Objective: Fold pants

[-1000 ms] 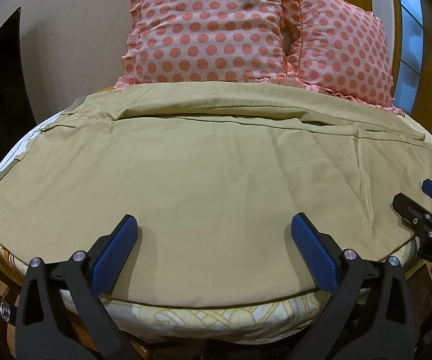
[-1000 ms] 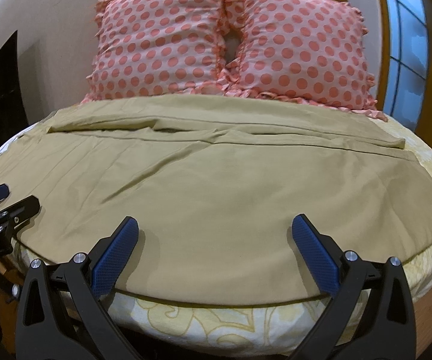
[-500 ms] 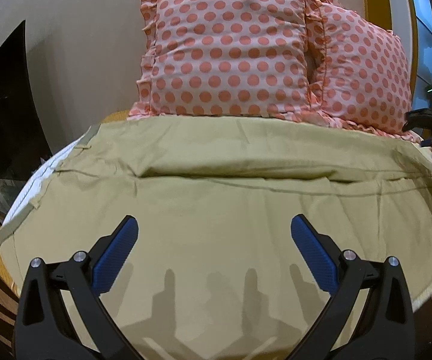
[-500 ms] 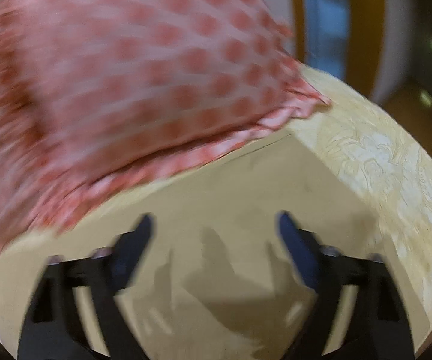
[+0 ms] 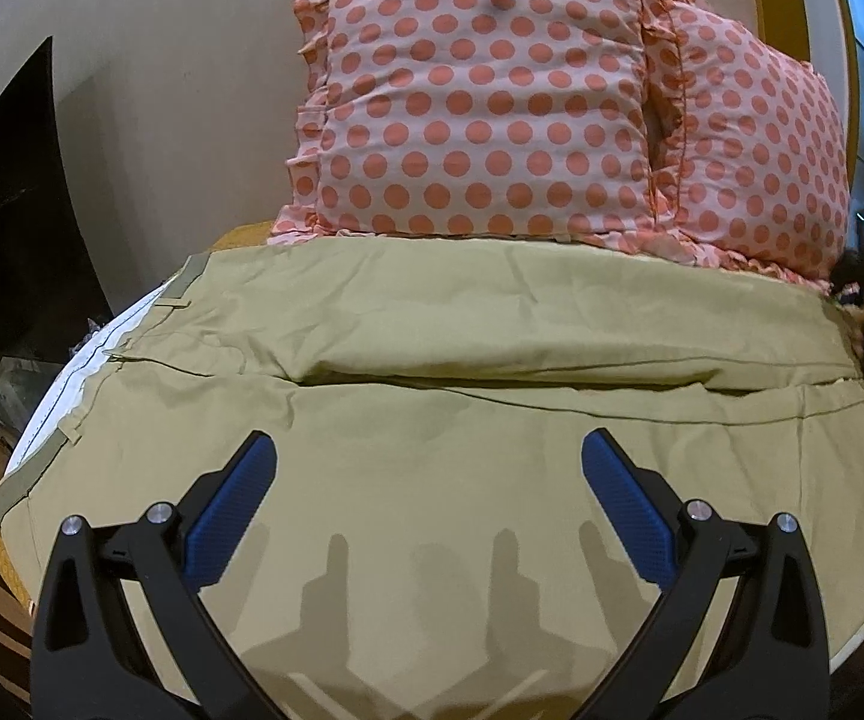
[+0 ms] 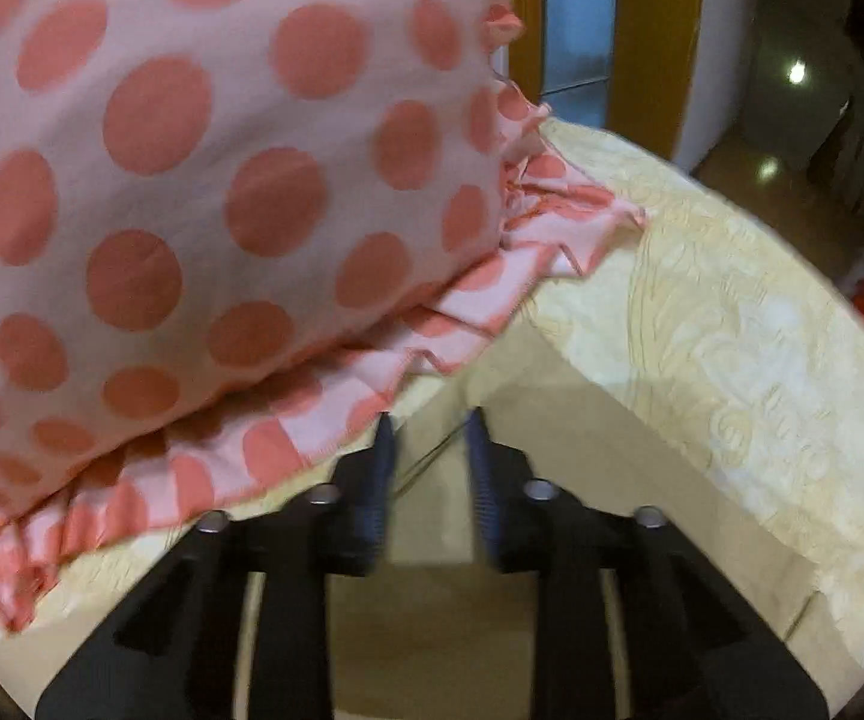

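Currently the khaki pants (image 5: 432, 396) lie spread flat across the bed, filling the centre and lower half of the left wrist frame, waistband at left edge. Left gripper (image 5: 429, 510) hovers over them — jaws spread wide, nothing between. Right gripper (image 6: 429, 480), lower centre of its frame, jaws nearly together with a pants corner (image 6: 432, 456) between them — contact unclear through blur. Polka-dot pillows (image 5: 486, 102) stand along the top.
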A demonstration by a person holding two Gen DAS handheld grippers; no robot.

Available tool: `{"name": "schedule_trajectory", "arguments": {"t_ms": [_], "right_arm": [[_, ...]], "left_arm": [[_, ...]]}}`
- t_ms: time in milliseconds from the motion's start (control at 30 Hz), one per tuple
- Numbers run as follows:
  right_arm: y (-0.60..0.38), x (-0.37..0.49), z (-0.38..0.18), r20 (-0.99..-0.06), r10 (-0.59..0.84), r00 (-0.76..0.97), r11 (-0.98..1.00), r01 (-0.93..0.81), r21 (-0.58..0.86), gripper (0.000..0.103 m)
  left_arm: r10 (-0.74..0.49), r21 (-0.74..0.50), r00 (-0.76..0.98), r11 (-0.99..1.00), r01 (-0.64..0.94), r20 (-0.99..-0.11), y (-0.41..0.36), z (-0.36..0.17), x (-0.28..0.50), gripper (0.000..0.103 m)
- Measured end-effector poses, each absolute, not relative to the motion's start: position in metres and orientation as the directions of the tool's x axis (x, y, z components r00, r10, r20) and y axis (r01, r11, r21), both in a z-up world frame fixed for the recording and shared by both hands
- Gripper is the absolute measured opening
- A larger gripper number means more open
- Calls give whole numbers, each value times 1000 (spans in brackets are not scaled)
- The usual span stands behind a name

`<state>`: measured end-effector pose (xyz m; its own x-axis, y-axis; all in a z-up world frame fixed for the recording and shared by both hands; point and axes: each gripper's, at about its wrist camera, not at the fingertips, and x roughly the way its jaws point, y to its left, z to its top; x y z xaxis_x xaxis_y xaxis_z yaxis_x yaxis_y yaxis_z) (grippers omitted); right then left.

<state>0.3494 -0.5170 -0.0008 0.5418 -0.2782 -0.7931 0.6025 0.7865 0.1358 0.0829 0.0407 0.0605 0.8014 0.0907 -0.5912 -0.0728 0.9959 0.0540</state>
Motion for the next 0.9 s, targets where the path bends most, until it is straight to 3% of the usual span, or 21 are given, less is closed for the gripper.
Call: {"name": "schedule_trajectory", "arguments": {"t_ms": [167,400,467,633,667,767,900], "right_arm": [[-546,315,-2,-740,-116,662,761,538,362,5],[-554,161,49,-450,78,890,698,274,662,5],[-547,113,48,-432,96,897,672,261,693,5],[-548,71,7,-493,139,859,590,328,738,6],[-550,71,1,-505,158,848,561,344,753,13],[-550,66,-8,-539,179,823,512,390,765,60],[-550,70,-9,-537,146,831,539,389,747,55]], "left_arm": [[77,15,805,996,-84,-588,50,69,82,101],[76,-45,841,992,-119,-536,76,98,83,101],[58,-77,841,990,-118,-538,84,104,93,101],[-72,-232,806,969,-83,-587,106,105,142,101],[-94,-258,794,963,-81,-601,110,104,154,101],[-106,-269,779,960,-82,-618,115,102,175,101],[-83,-252,757,962,-110,-648,120,97,200,101]]}}
